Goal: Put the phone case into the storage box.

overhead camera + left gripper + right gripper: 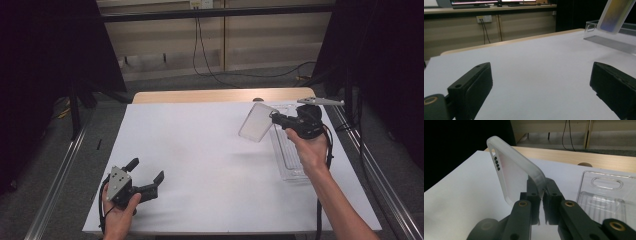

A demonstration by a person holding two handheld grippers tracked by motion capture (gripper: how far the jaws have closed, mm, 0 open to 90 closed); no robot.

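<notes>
A clear, frosted phone case (256,122) hangs above the white table, pinched by its edge in my right gripper (275,118), which is shut on it. The right gripper view shows the case (510,173) standing up from the closed jaws, its rim clamped between the pads. Just right of it lies a clear plastic packaging tray (289,150), seen also as a tray (604,197) in the right gripper view. My left gripper (146,171) rests near the table's front left corner, open, with nothing between its fingers (474,87). Far off in the left gripper view are the case (615,15) and tray (609,41).
The white sheet (200,160) covers most of a wooden table (220,95). Black frame posts and curtains stand on both sides. Cables hang down the back wall (200,45). A desk with monitors (491,2) stands far off in the left gripper view.
</notes>
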